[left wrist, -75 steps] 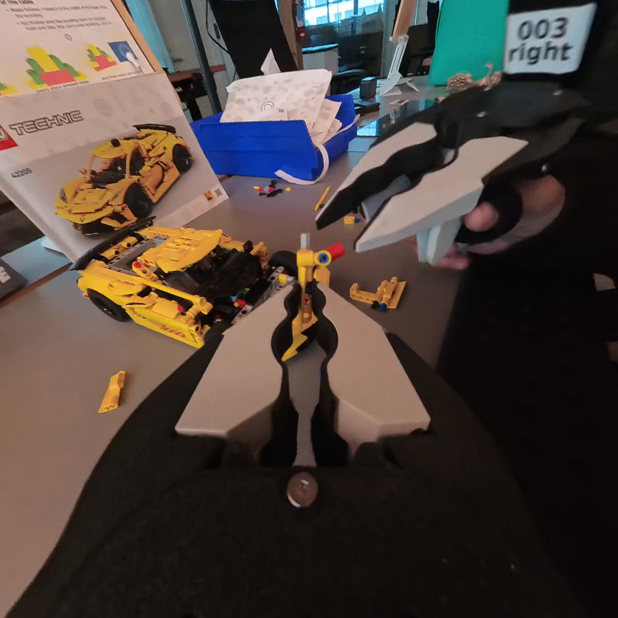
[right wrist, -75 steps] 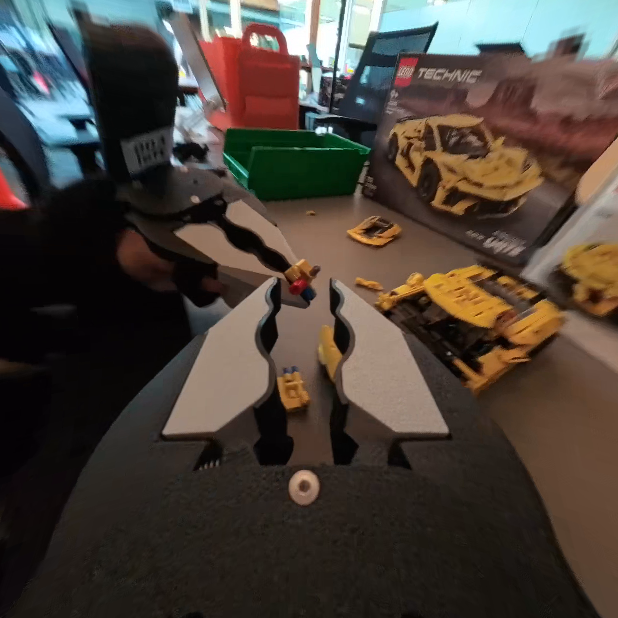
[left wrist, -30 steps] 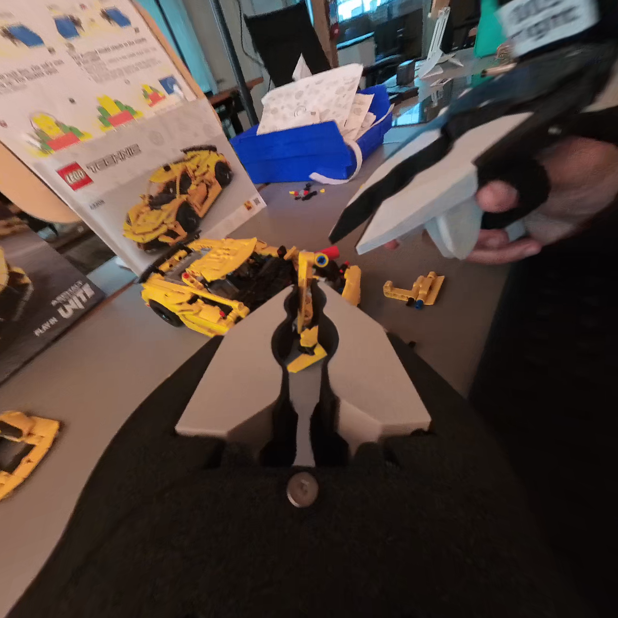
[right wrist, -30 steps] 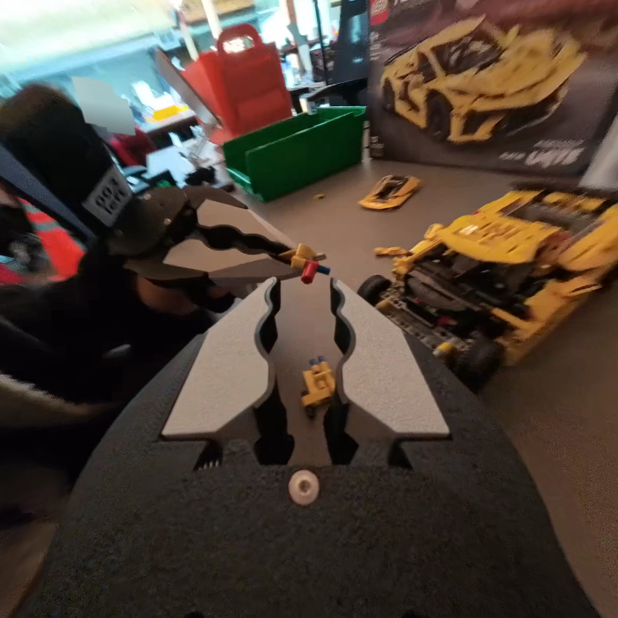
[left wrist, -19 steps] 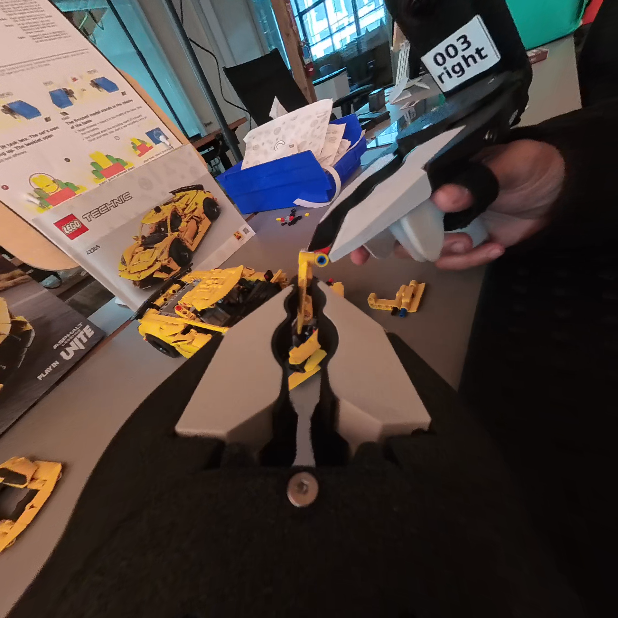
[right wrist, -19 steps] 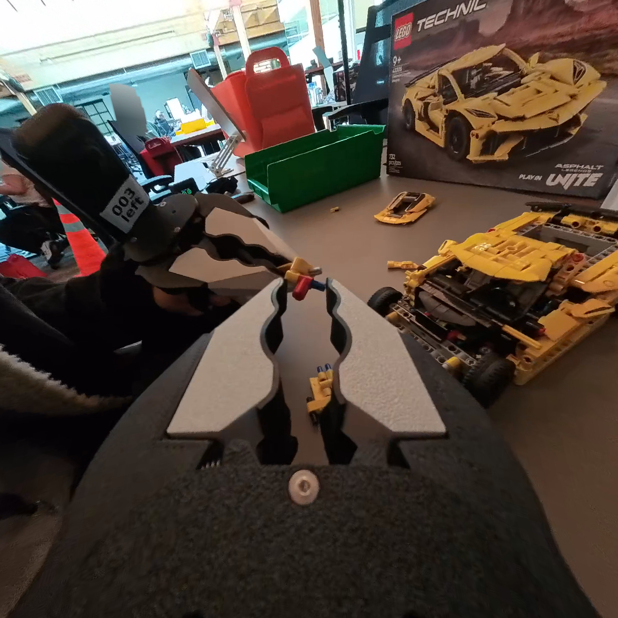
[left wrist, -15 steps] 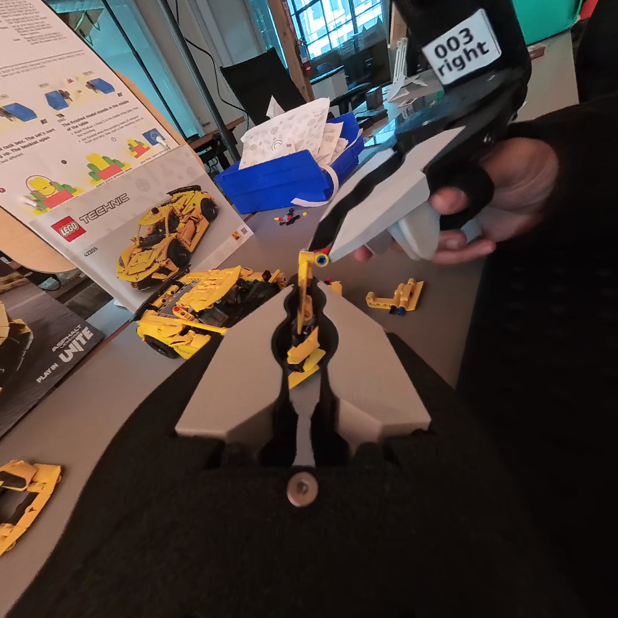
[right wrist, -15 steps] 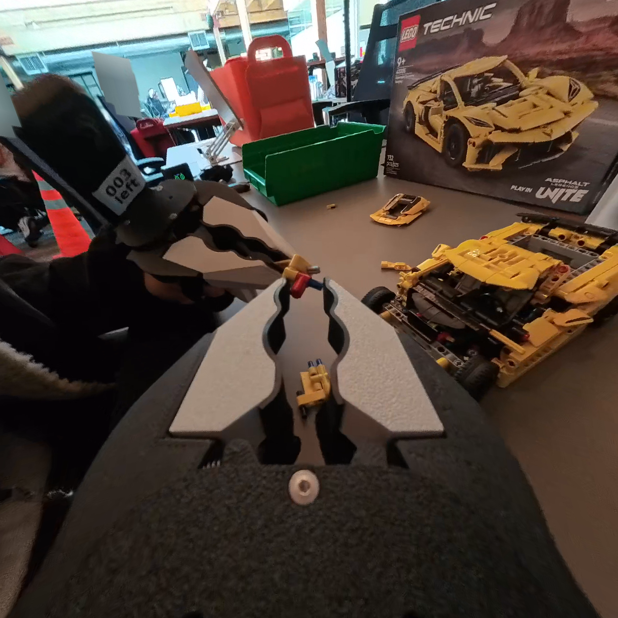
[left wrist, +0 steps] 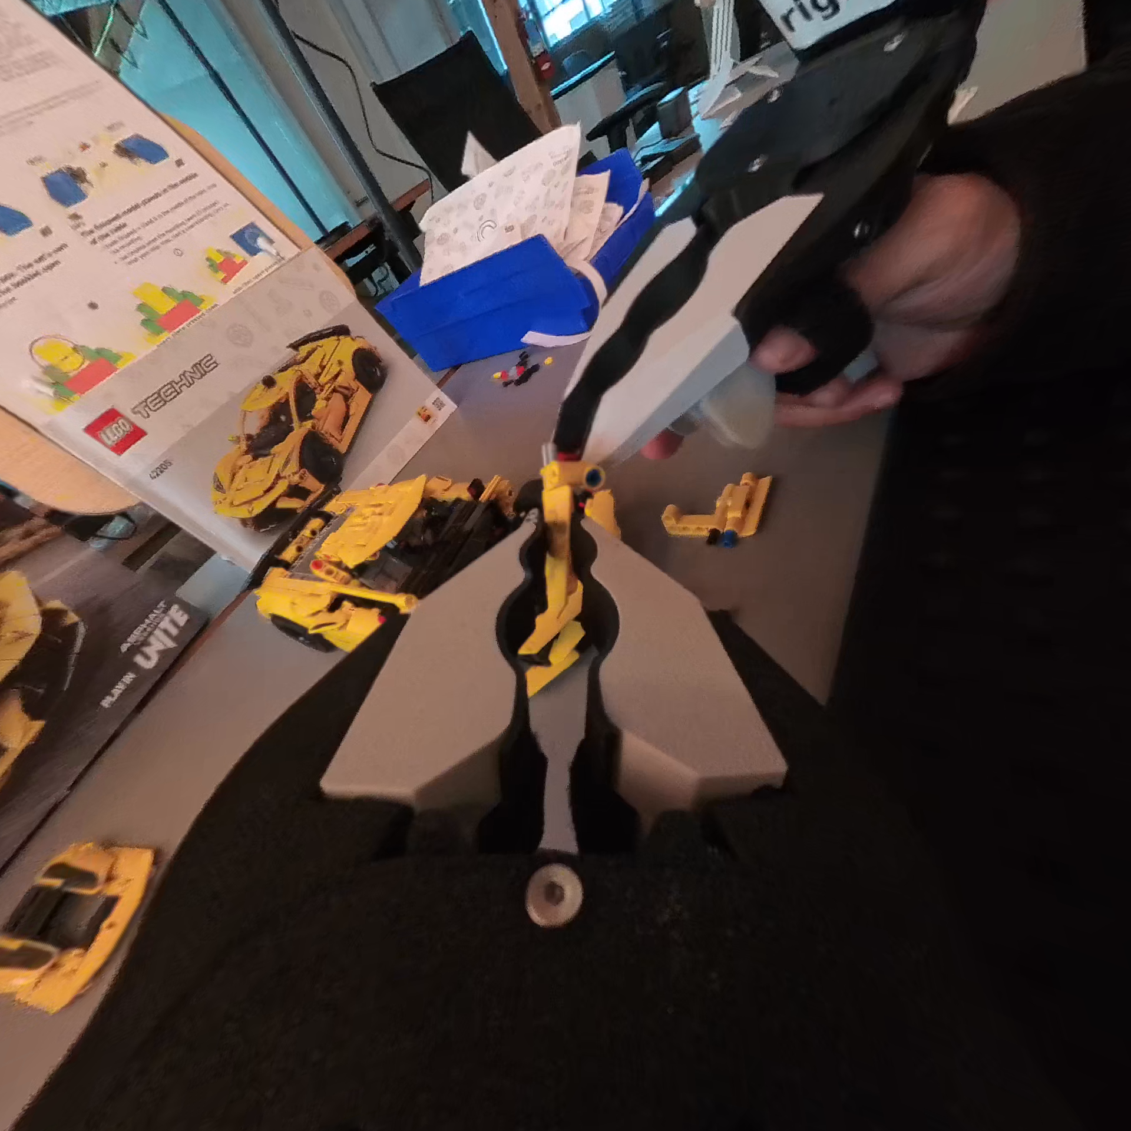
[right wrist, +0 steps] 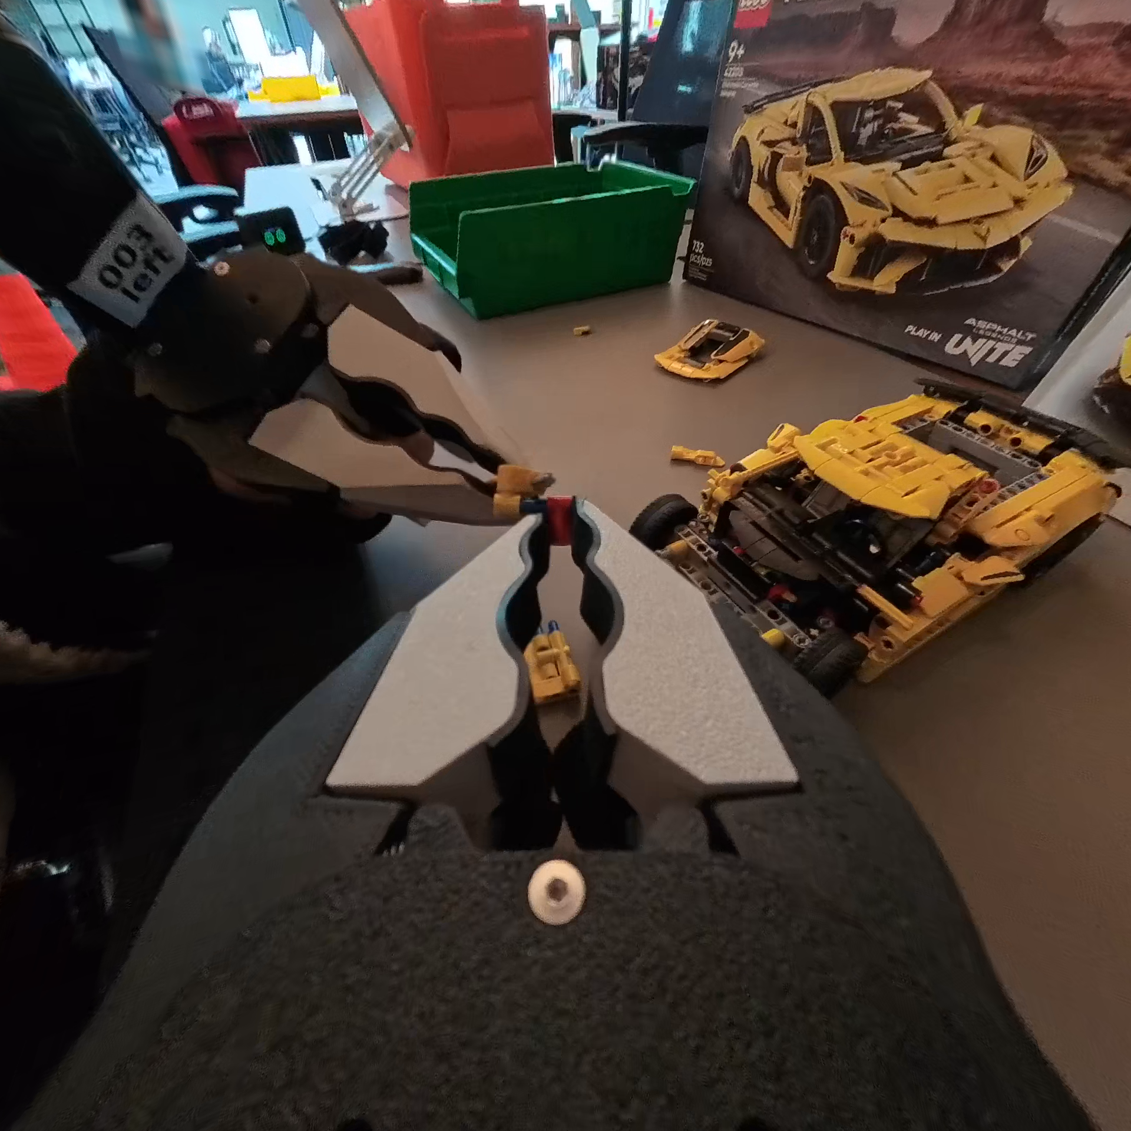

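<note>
My left gripper [left wrist: 558,525] is shut on a slim yellow brick piece [left wrist: 560,587] that stands up between its jaws. The piece ends in a yellow connector [left wrist: 569,476] with a blue pin. My right gripper [right wrist: 557,517] is shut on a small red pin [right wrist: 558,529] that joins that connector [right wrist: 517,480] through a blue pin. The right gripper also shows in the left wrist view [left wrist: 566,448], coming in from the upper right. The left gripper shows at the left of the right wrist view [right wrist: 489,474]. Both are held above the grey table [right wrist: 612,391].
A partly built yellow brick car [left wrist: 379,551] [right wrist: 887,520] stands on the table. A small yellow sub-assembly [left wrist: 722,511] [right wrist: 551,664] lies under the grippers. A yellow body panel [right wrist: 710,352], a blue bin [left wrist: 502,300], a green bin [right wrist: 544,238] and the set's box [right wrist: 887,171] stand around. Less than 4 cm separates the two grippers' tips.
My right gripper has moved onto the top of the held yellow piece and closed from open onto the red pin. My left gripper has kept its hold.
</note>
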A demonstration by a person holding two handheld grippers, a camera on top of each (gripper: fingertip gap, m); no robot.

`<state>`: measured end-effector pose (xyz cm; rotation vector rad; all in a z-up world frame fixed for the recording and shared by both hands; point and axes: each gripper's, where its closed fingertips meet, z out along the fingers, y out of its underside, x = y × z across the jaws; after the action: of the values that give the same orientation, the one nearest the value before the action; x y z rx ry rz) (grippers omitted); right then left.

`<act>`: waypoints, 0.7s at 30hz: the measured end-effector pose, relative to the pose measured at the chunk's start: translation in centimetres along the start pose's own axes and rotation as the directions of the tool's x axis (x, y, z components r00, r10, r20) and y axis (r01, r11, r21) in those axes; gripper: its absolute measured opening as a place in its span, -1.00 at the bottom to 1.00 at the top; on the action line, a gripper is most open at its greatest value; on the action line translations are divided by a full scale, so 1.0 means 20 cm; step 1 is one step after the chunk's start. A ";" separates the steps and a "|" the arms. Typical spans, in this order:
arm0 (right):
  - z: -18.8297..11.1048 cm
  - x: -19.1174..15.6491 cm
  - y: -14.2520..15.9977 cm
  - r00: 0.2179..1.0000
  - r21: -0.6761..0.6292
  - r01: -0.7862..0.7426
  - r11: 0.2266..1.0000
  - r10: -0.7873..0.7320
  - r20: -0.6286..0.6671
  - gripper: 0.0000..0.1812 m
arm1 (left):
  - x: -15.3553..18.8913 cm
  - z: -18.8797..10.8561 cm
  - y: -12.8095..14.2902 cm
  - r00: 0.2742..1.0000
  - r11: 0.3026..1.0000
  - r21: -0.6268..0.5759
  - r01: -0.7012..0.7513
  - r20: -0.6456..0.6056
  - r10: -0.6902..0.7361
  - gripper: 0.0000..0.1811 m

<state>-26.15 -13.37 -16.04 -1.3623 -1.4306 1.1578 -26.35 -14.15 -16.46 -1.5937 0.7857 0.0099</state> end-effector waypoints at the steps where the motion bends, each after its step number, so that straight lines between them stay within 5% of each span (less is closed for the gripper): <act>1: 0.00 0.00 0.01 1.000 -0.014 0.009 1.000 -0.009 0.002 -0.94 | 0.01 0.00 0.01 1.000 1.000 -0.013 -0.021 0.002 0.021 -0.94; 17: -0.01 0.00 0.02 0.984 -0.028 -0.150 0.988 0.152 0.089 -0.93 | 0.00 0.00 0.02 1.000 1.000 -0.013 0.013 -0.007 -0.013 -0.94; 19: 0.00 0.03 0.04 0.985 -0.042 -0.159 0.986 0.161 0.056 -0.94 | 0.00 0.00 0.02 1.000 0.999 -0.028 -0.015 0.005 0.015 -0.94; 21: -0.04 0.23 0.08 0.968 -0.037 -0.206 0.978 0.198 -0.151 -0.94 | 0.07 -0.01 -0.03 0.997 0.998 0.035 -0.043 -0.059 0.045 -0.94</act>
<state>-25.42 -8.85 -17.47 -1.6260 -1.2471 1.1285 -25.08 -14.98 -16.40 -1.5509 0.8630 -0.0197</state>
